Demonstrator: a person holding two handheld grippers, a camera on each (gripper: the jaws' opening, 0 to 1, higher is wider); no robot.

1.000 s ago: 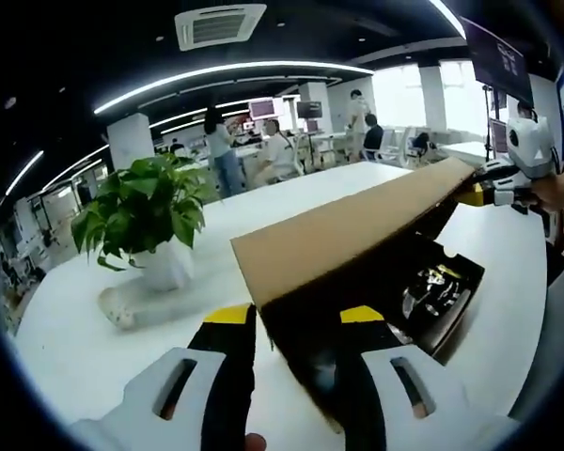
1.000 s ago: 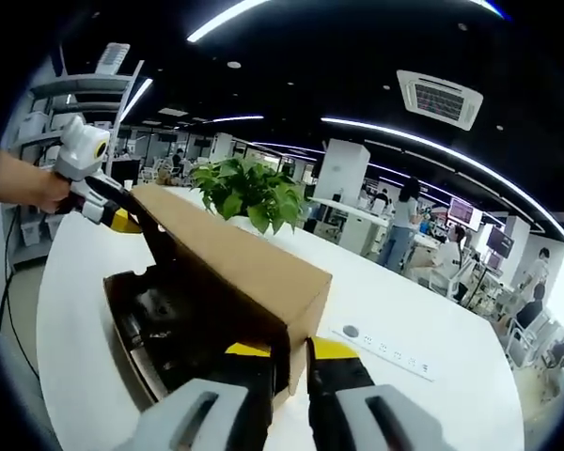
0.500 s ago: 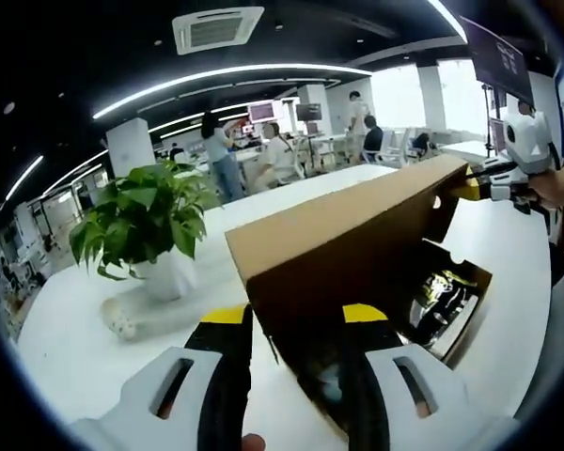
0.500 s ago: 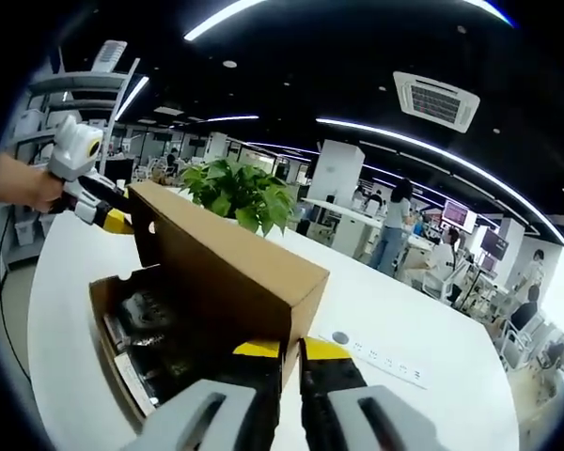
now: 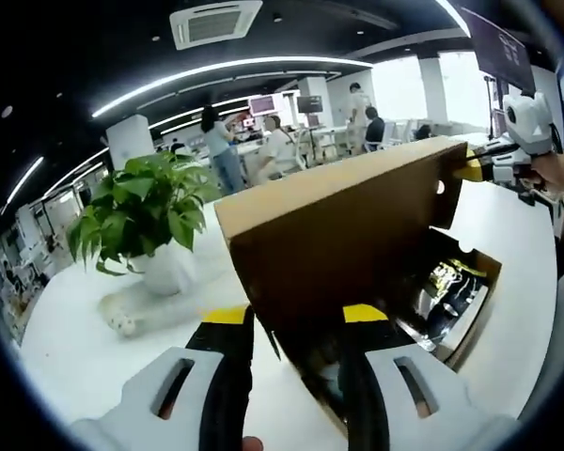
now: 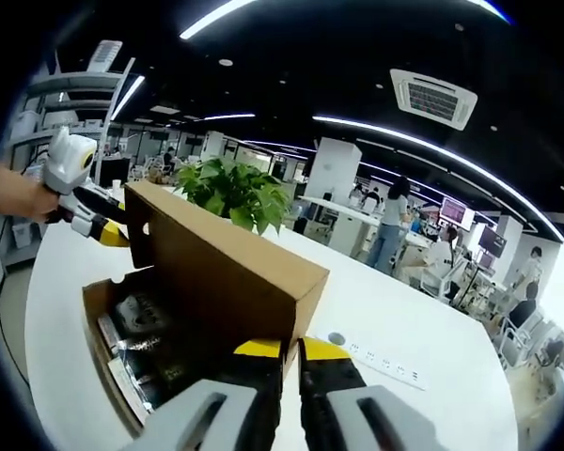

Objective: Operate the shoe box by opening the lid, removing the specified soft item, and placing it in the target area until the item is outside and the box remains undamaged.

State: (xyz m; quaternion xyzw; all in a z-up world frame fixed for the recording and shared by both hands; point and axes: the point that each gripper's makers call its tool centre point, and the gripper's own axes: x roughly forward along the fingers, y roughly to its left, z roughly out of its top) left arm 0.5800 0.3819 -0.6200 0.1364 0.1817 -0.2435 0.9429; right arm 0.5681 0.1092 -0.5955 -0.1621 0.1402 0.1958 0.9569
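A brown cardboard shoe box stands on a white table with its lid raised steeply on its hinge. My left gripper is open, and the lid's near corner sits between its jaws. My right gripper is shut on the lid's other corner. Each gripper also shows at the lid's far end in the other view: the right gripper and the left gripper, both held by a person's hand. Inside the box base lies a dark item in shiny wrapping, and the dark item shows under the lid.
A potted green plant stands on the table just beyond the box, with a small white object by its pot. A flat socket plate is set in the tabletop. People sit at desks far behind. Shelving stands to one side.
The lid has swung higher and stands more upright with both grippers at its corners. More of the box's inside and its wrapped contents shows under it.
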